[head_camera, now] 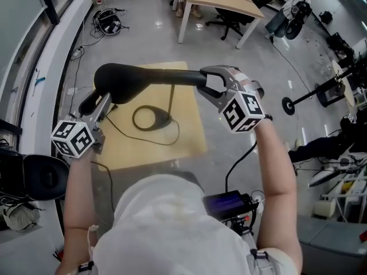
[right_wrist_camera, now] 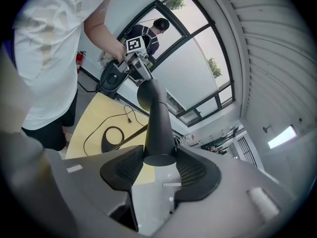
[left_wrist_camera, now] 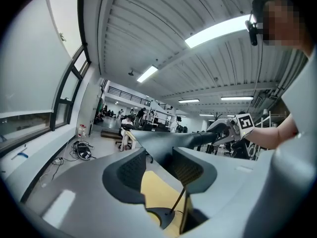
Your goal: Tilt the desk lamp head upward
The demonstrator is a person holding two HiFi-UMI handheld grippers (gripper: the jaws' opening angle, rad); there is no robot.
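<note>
Grey right gripper clamps the narrow end of the long matte-black desk lamp head; grey left gripper seems clamped on its rounded far end, dark rounded base below between them.

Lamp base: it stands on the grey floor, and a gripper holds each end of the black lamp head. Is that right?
No. The head view shows the lamp base on the yellow table, not the floor. The left gripper and right gripper do hold the ends of the black lamp head.
</note>
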